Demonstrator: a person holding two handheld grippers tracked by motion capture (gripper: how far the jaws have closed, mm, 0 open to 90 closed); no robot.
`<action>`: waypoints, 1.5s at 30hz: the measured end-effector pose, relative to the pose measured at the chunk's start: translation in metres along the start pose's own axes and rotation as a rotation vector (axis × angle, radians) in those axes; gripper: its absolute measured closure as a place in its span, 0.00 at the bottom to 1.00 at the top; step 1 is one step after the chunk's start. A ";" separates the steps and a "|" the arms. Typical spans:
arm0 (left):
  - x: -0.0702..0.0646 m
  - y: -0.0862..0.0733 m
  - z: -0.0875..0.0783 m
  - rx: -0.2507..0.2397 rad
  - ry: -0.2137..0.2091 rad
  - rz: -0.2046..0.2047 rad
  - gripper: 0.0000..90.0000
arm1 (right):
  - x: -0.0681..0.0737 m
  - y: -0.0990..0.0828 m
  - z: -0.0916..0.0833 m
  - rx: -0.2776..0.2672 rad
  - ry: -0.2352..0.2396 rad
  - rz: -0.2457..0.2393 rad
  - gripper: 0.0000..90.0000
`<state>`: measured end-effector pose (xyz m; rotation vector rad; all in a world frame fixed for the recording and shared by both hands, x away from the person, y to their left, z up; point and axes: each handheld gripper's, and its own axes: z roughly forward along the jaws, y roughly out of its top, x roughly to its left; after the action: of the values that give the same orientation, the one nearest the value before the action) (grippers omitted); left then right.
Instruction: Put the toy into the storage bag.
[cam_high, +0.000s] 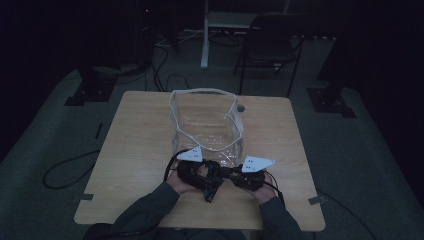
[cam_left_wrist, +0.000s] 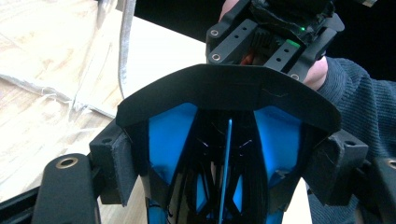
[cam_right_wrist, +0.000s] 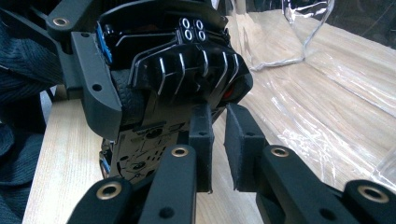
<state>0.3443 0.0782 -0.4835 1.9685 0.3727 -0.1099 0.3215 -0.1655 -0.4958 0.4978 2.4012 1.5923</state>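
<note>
Left gripper (cam_left_wrist: 224, 161): its jaws stood spread wide and pressed on both flanks of a glossy black plastic object with blue panels (cam_left_wrist: 224, 88), which sat squarely between the pads.
Right gripper (cam_right_wrist: 218, 140): its jaws were drawn almost together, with only a thin slit between the pads. Their tips met the ribbed underside of the object straight ahead. Whether they pinched an edge of it could not be told.
Object: it was carried between the two grippers, just above the near edge of the light wooden table (cam_high: 140, 150).
Bag: a clear plastic bag with a white rim (cam_high: 202, 91) stood open-mouthed just beyond both grippers and was untouched.
Step in hand: judged to be a two-handed steadying or re-gripping of the object ahead of bagging.
Next move: it likely called for a sure hold by one gripper. After that the object would need a lift forward over the rim and a lowering into the mouth without folding the soft wall.
</note>
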 end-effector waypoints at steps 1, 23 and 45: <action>0.000 0.000 0.000 0.003 0.002 -0.010 0.27 | 0.000 0.000 0.000 -0.001 -0.003 0.000 0.90; -0.025 0.019 -0.020 -0.045 -0.028 0.193 0.28 | -0.002 -0.002 0.000 0.009 -0.006 0.008 0.79; -0.021 0.031 -0.038 -0.082 0.001 0.196 0.28 | -0.014 -0.019 0.004 0.067 -0.058 0.056 0.67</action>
<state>0.3301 0.0964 -0.4355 1.9130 0.1802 0.0321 0.3325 -0.1746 -0.5149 0.6204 2.4239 1.5015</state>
